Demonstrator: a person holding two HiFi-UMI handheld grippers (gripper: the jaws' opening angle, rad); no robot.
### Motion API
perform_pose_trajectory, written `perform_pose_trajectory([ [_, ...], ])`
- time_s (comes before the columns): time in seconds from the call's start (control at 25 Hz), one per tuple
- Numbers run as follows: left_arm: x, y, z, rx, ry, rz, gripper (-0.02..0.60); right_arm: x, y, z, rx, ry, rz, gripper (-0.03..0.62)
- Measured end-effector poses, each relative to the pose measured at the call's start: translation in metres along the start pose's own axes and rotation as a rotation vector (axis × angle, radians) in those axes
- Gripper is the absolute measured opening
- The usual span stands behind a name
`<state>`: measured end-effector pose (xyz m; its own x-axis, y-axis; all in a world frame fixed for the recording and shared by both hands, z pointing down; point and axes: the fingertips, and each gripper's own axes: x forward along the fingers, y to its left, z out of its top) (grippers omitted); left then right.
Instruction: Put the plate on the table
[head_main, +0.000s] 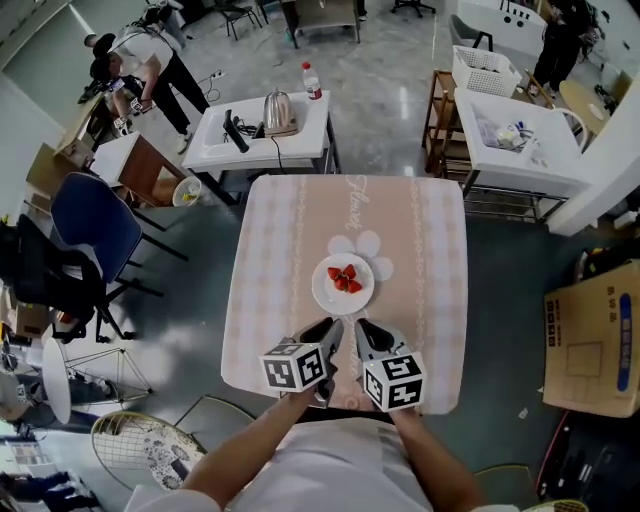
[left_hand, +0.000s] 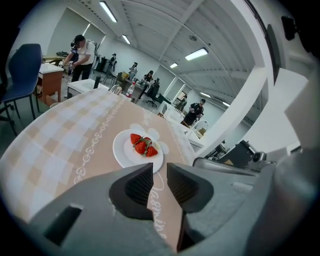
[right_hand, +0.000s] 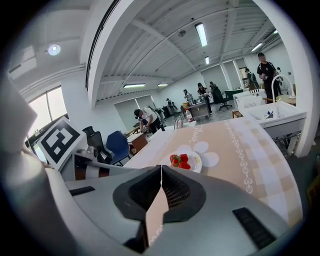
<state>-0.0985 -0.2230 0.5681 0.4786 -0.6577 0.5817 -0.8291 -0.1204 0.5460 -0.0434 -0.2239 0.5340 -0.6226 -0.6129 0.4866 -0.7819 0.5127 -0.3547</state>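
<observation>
Head view first: our forearms and the two marker cubes cover the near edge of the table (head_main: 280, 250) at 6 o'clock, and the jaw tips are too small here to read. The plate (head_main: 343, 298) sits on the pink checked cloth at the table's middle, strawberries (head_main: 345, 279) on it, just beyond both grippers and touched by neither. Around us is a grey floor, with a blue chair (head_main: 95, 225) at 9 o'clock, a white bench with a kettle (head_main: 278, 108) at 12 and a cardboard box (head_main: 592, 340) at 3, cut off by the edge.

In the left gripper view, the left gripper (left_hand: 159, 172) has its fingers a narrow gap apart, with only cloth showing between them. The plate lies just past the tips at 12 o'clock. The gripper's body blocks the lower half, and the people far off at 11 are tiny.

In the right gripper view, the right gripper (right_hand: 161, 172) has its fingers pressed together at the tips, with nothing held. The plate sits beyond at 1 o'clock, and a white sink unit (right_hand: 272, 112) stands at 3.
</observation>
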Motion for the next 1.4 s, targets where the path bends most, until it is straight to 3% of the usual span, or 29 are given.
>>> perform_pose_trajectory([
  [0.36,-0.040,-0.012,0.006,0.131,-0.054,-0.077,0.051,-0.018,0.038,0.009,-0.041,-0.053,-0.059,0.005],
  [0.76,-0.080,-0.036,0.010,0.216,-0.131,-0.183,0.011,-0.049,0.075,0.010,-0.105,-0.122,-0.135,0.005],
  [1.08,-0.106,-0.043,-0.011,0.282,-0.137,-0.195,0.006,-0.070,0.095,0.001,-0.096,-0.171,-0.175,0.005],
  [1.4,-0.116,-0.049,-0.017,0.313,-0.138,-0.214,0.005,-0.079,0.111,-0.007,-0.162,-0.164,-0.201,0.003],
])
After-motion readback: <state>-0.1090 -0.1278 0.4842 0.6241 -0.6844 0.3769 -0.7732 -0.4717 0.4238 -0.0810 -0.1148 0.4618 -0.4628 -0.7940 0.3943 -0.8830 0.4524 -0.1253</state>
